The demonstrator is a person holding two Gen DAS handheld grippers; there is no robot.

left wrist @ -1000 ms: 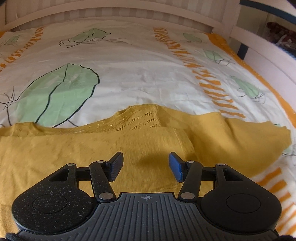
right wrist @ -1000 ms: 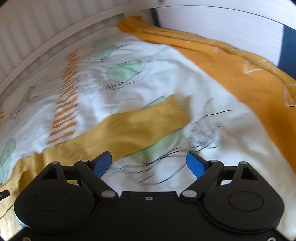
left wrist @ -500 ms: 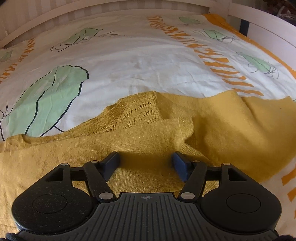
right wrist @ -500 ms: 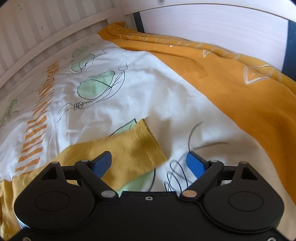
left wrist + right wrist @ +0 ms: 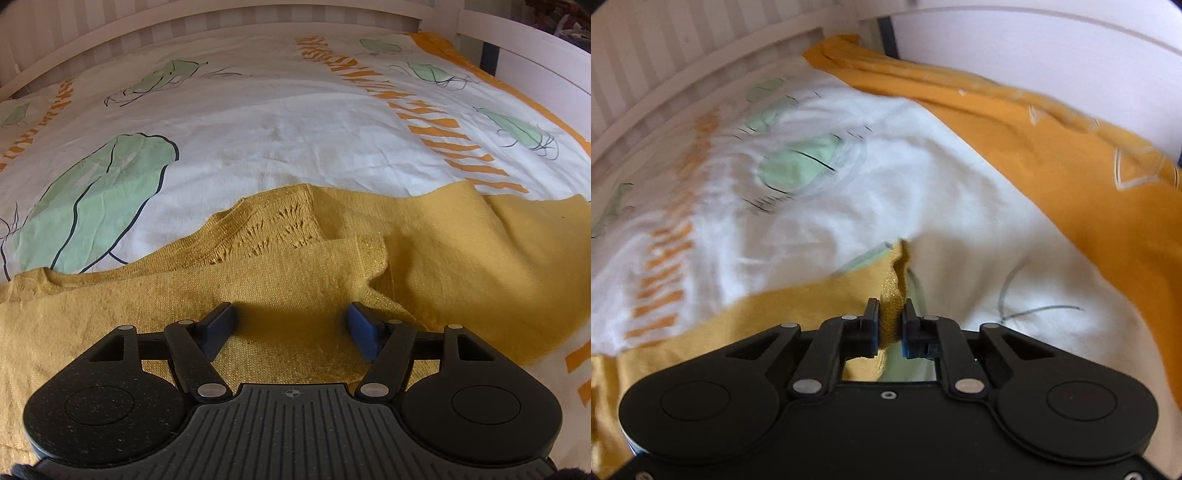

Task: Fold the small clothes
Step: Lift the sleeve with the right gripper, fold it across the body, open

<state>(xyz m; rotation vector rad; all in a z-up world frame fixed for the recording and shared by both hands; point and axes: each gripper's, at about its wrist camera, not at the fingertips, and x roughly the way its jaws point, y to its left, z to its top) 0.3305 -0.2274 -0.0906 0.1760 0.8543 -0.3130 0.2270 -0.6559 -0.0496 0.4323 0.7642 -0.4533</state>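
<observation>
A mustard-yellow knit sweater (image 5: pixel 443 258) lies spread on the bed, its lace-patterned neck part (image 5: pixel 273 229) bunched up in the middle. My left gripper (image 5: pixel 290 323) hovers low over a folded sleeve of the sweater, blue pads wide apart and nothing pinched between them. In the right wrist view the sweater's other sleeve (image 5: pixel 783 306) runs off to the left. My right gripper (image 5: pixel 889 323) is closing its jaws on that sleeve's cuff end (image 5: pixel 895 288), which stands bunched between the pads.
The bed cover (image 5: pixel 277 110) is white with green leaf prints and orange stripes. A white slatted bed rail (image 5: pixel 221 22) runs along the far side. An orange blanket (image 5: pixel 1071 177) lies along the right edge beside a white wall panel (image 5: pixel 1034 48).
My right gripper moved over the sleeve end and closed from wide open onto the cuff. My left gripper dropped closer to the sweater and its jaws spread a little wider.
</observation>
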